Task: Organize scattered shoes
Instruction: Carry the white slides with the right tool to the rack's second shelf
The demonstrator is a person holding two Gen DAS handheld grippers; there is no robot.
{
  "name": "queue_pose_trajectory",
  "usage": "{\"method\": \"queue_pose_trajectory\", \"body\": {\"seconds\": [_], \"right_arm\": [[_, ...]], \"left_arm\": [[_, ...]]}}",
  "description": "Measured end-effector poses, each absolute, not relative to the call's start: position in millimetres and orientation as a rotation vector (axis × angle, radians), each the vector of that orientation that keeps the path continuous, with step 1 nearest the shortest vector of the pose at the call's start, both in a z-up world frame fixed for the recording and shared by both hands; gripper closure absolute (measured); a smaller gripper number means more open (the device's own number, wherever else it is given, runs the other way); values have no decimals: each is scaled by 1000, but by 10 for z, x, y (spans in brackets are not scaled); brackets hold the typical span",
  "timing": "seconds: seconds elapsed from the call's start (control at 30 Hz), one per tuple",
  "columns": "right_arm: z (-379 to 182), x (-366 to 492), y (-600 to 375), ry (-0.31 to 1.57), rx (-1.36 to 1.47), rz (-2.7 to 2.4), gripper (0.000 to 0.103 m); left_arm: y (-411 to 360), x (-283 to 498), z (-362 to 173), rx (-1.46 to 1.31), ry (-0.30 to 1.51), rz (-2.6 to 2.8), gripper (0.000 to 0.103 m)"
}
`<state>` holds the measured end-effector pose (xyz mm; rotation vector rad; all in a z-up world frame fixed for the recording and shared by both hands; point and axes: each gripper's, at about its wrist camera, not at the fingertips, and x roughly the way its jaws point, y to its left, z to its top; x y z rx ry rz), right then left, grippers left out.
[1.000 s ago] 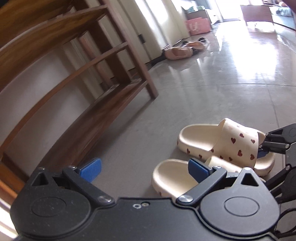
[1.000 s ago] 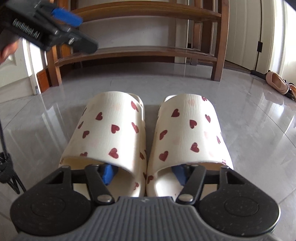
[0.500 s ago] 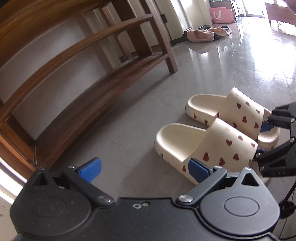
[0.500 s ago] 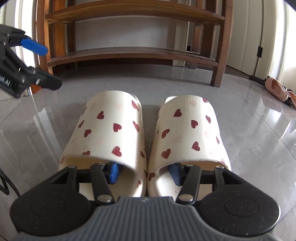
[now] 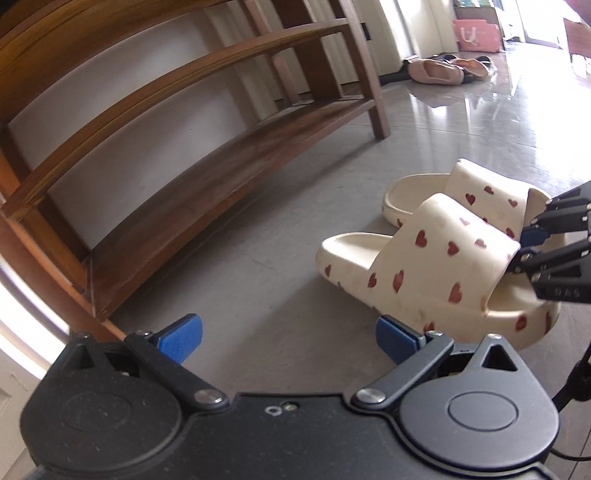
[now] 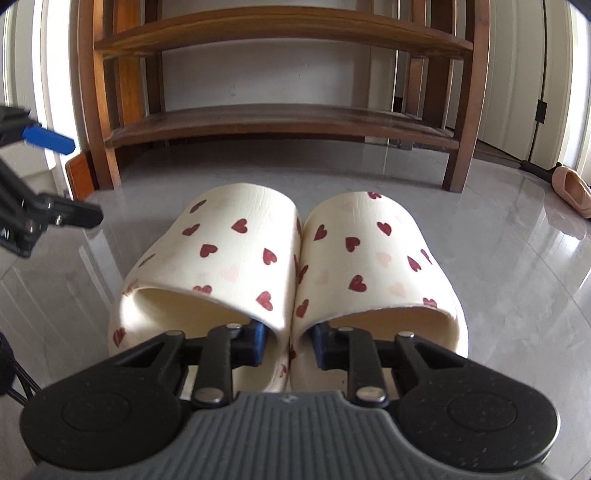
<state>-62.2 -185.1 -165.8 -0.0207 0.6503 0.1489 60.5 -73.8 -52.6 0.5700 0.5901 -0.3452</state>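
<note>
Two cream slippers with red hearts, the left one (image 6: 221,266) and the right one (image 6: 373,273), are pressed side by side, lifted off the grey floor. My right gripper (image 6: 286,341) has one finger inside each slipper and is shut on their two inner walls. In the left wrist view the pair (image 5: 436,266) sits at the right with the right gripper (image 5: 535,247) at its heel end. My left gripper (image 5: 288,336) is open and empty, left of the slippers. The wooden shoe rack (image 6: 280,122) stands just beyond.
The rack's low shelf (image 5: 221,173) and upper shelves are bare. Pink shoes (image 5: 436,70) lie on the floor past the rack's far leg, one also showing in the right wrist view (image 6: 572,188). A pink box (image 5: 476,35) stands further back.
My right gripper has closed, squeezing the two slippers together, and lifted them toward the rack. My left gripper has swung to the left and lower.
</note>
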Motion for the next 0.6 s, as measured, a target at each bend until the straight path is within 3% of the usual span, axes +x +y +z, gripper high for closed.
{"method": "queue_pose_trajectory", "body": {"seconds": [0.6], "right_arm": [[-1257,-378,-2082,588,75,114,78]], "left_arm": [[-733,622,-259,520,500,-295,2]]}}
